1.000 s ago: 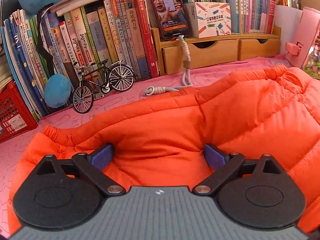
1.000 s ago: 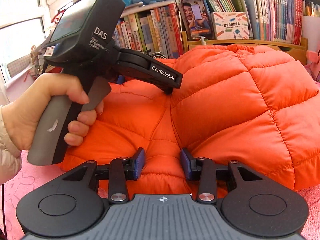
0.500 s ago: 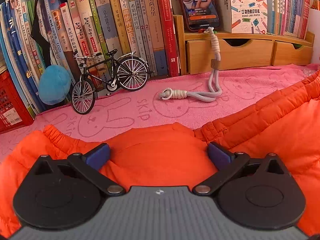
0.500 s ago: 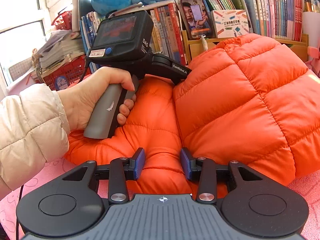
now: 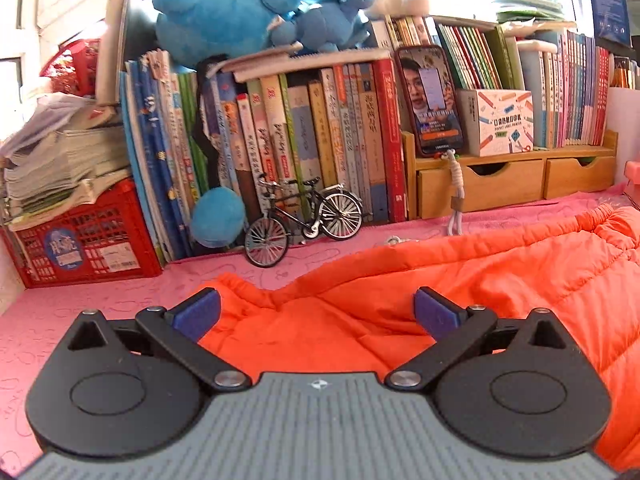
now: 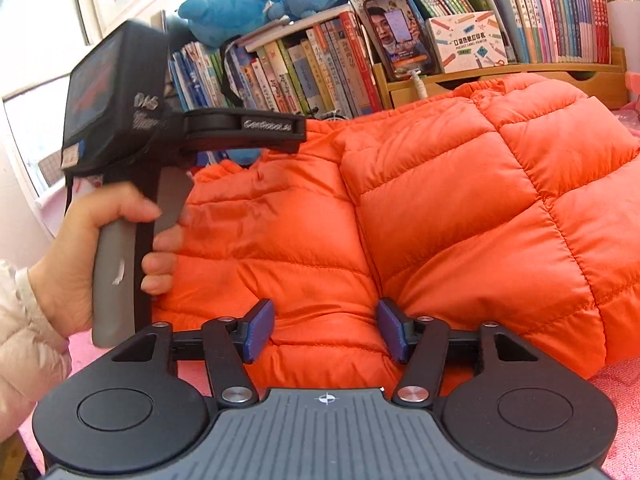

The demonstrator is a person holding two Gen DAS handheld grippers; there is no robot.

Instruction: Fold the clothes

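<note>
My left tongs point(image 5: 316, 312) stand wide apart, their blue pads point(image 5: 197, 312) hanging over the near left edge of the orange puffer jacket point(image 5: 460, 292) and clamping nothing. My right tongs point(image 6: 326, 330) are parted too, with a roll of the jacket's point(image 6: 440, 200) quilted hem bulging between the pads point(image 6: 394, 332); I cannot tell whether they touch the fabric. The jacket lies bunched on the pink desk point(image 5: 100, 300), filling the middle and right of both views. In the right view my left hand point(image 6: 92, 256) grips the grey handle of the other device point(image 6: 132, 132), held above the jacket's left part. Past the jacket, a small model bicycle point(image 5: 304, 222) stands on the desk on the left, with a red crate point(image 5: 84, 240) further left. At the far edge stand a row of books point(image 5: 304, 140), a wooden drawer unit point(image 5: 516, 178) and a phone point(image 5: 430, 100) leaning upright. Blue plush toys point(image 5: 256, 8) sit on top of the books.
</note>
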